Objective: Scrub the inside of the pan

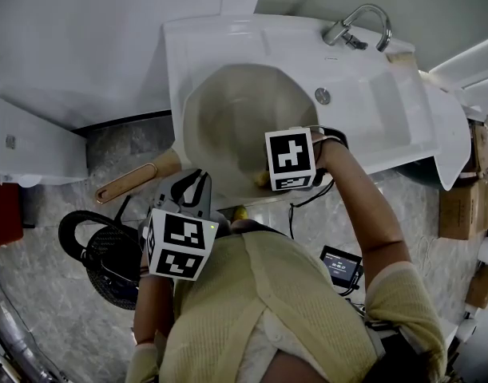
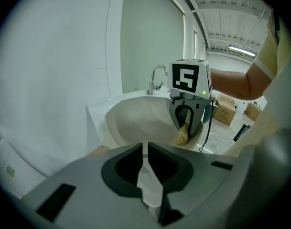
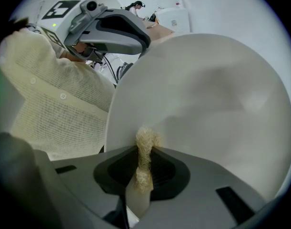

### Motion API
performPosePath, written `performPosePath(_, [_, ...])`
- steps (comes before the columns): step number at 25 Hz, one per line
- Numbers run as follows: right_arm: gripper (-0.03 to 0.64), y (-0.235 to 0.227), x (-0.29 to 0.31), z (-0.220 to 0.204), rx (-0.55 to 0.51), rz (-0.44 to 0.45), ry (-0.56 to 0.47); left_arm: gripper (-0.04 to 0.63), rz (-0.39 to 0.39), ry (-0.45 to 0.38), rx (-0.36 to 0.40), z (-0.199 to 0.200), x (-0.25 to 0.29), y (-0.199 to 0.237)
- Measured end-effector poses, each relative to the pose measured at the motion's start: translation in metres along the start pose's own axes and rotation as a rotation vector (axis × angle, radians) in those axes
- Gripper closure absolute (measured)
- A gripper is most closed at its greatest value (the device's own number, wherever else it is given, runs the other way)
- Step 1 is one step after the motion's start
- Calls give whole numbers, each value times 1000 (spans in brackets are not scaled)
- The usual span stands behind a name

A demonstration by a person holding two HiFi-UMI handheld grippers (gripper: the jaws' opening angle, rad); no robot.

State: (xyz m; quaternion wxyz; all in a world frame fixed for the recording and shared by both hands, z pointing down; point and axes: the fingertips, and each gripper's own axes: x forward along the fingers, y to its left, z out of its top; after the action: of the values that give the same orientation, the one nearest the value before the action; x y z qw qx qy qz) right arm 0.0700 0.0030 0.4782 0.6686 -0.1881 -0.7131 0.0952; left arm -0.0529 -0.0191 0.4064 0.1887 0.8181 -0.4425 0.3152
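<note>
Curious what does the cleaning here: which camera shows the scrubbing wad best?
The right gripper view: the straw-coloured scrubber sits centre and close up, pinched in the right claw. The left gripper view shows it small and far off; the head view shows only a yellowish sliver.

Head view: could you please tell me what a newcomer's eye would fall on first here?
The big pale pan sits in the white sink at the middle. The right gripper pinches a fibrous scrubber against the pan's inside near the front rim. The left gripper clamps the rim beside the wooden handle.
</note>
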Motion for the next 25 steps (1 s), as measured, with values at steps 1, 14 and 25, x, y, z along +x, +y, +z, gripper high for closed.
performPosePath(1, [540,2,0,2,-3,7,-11,511,0,0,0,0,0,0])
performPosePath(14, [540,13,-3,24,-43,40,-94,511,1,3,0,-2,-5,0])
performPosePath(25, [540,15,-13,46,-62,24,-233,511,23,4,-6,0,-6,9])
